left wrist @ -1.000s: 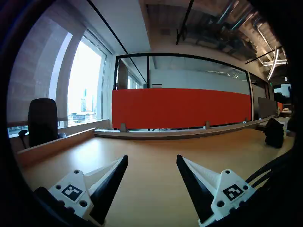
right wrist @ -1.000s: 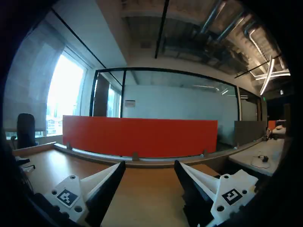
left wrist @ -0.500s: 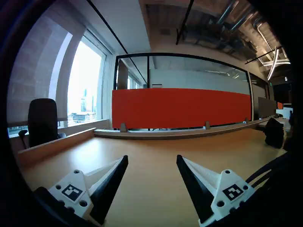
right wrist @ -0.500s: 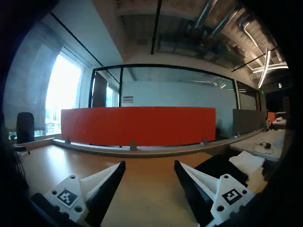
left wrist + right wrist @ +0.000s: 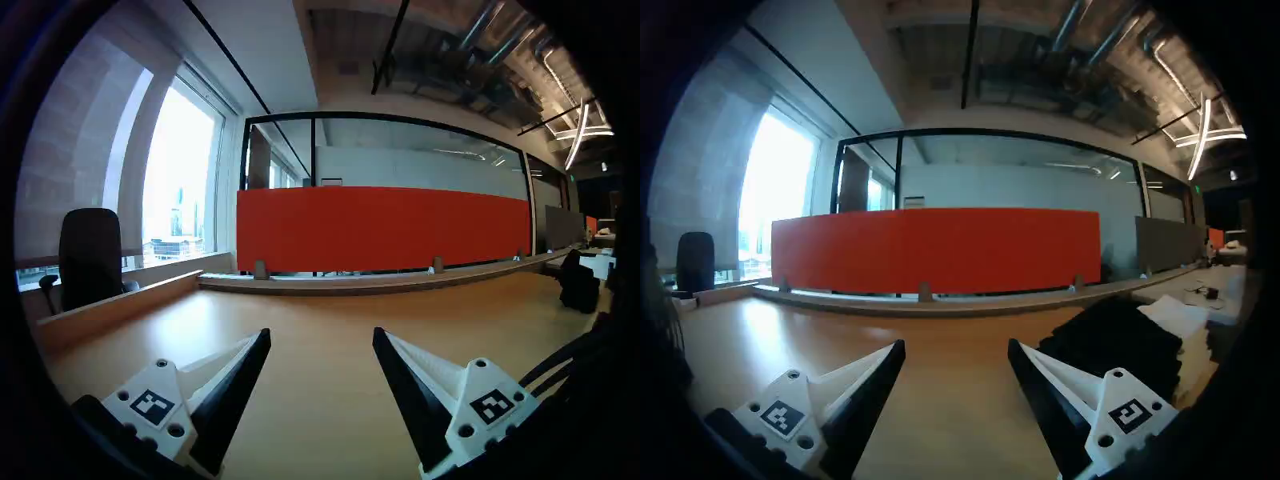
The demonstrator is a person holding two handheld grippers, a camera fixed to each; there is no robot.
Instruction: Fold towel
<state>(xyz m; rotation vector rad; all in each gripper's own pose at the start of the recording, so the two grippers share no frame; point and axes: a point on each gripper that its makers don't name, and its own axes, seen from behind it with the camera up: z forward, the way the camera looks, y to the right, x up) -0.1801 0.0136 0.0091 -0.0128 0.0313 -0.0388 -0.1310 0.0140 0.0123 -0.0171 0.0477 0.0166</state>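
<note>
Fingers [image 5: 232,384] gape empty on left gripper [image 5: 320,331], right gripper [image 5: 956,343]; black towel [image 5: 1120,340] lies flat.

Ahead of the left gripper [image 5: 321,336], orange partition [image 5: 384,228] behind wooden desk [image 5: 336,308]; window [image 5: 180,192], black chair [image 5: 90,256] to its left

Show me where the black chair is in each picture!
Left gripper view: the black chair sits far left, by the window.
Right gripper view: the chair looks smaller, at the far left edge, beside the window.
Shared landmark: the red divider behind the desk.
</note>
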